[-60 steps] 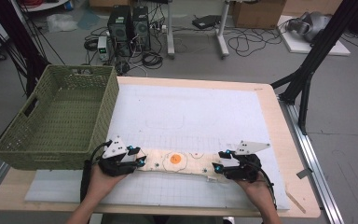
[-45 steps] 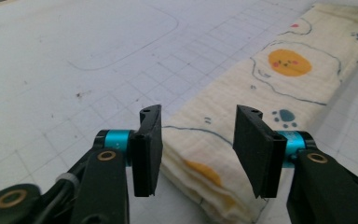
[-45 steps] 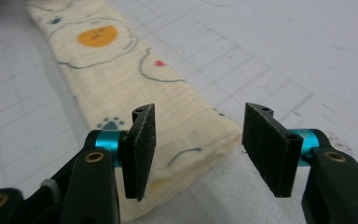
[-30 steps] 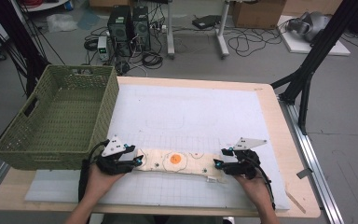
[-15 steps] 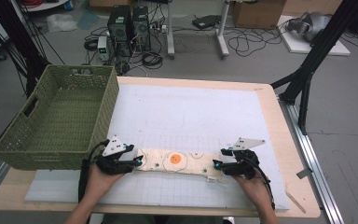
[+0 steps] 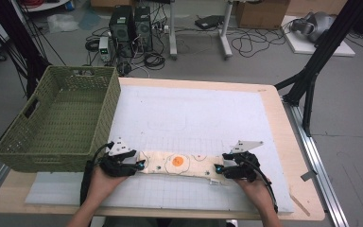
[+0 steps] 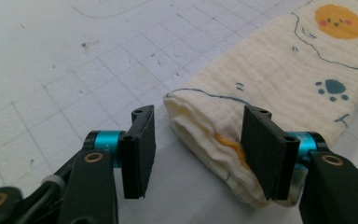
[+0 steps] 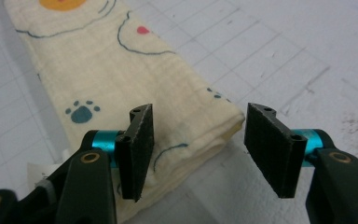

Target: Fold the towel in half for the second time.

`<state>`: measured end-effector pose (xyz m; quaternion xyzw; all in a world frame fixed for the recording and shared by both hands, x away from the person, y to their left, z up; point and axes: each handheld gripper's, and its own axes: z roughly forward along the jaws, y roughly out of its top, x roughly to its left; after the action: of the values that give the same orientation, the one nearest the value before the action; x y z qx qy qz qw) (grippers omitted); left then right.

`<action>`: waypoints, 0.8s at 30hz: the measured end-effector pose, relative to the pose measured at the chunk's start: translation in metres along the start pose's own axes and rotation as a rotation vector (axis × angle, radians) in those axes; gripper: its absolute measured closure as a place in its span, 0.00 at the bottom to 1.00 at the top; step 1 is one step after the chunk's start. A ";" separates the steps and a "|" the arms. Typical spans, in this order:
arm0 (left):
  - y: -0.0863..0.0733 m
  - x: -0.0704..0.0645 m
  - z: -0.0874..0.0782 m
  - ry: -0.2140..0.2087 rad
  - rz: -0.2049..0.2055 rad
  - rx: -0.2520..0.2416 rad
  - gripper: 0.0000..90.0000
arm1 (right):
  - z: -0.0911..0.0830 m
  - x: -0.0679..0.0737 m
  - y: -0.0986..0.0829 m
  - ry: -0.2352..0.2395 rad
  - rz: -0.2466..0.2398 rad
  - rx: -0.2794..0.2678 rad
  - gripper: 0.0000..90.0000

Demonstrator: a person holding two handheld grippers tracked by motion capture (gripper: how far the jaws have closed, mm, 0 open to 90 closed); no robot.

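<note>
A cream cloth [image 6: 179, 164] printed with an orange face and blue paw marks lies folded into a long strip near the table's front edge. My left gripper [image 6: 139, 165] is at the strip's left end and stands open, the layered end of the cloth [image 7: 209, 140] lying between its jaws and against the right one. My right gripper [image 6: 221, 169] is at the right end, also open. There the corner of the cloth [image 8: 182, 121] lies between the jaws, beside the left one. A small white tag [image 6: 213, 182] pokes out under the right end.
A green woven basket [image 6: 59, 120] stands at the table's left, just behind my left hand. The white gridded mat [image 6: 194, 113] covers most of the wooden table [image 6: 307, 189]. Black stand legs [image 6: 312, 80] rise at the right.
Both grippers have stayed at the ends of the strip, with only slight shifts. The cloth has not visibly moved.
</note>
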<state>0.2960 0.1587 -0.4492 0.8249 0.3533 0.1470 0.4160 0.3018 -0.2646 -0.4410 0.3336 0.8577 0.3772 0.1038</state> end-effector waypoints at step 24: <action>0.001 -0.012 -0.016 0.031 -0.055 -0.043 0.91 | 0.006 -0.010 0.027 0.076 -0.038 -0.009 0.91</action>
<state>0.2797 0.1594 -0.4383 0.8034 0.3790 0.1559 0.4321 0.3255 -0.2545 -0.4259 0.3024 0.8655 0.3912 0.0799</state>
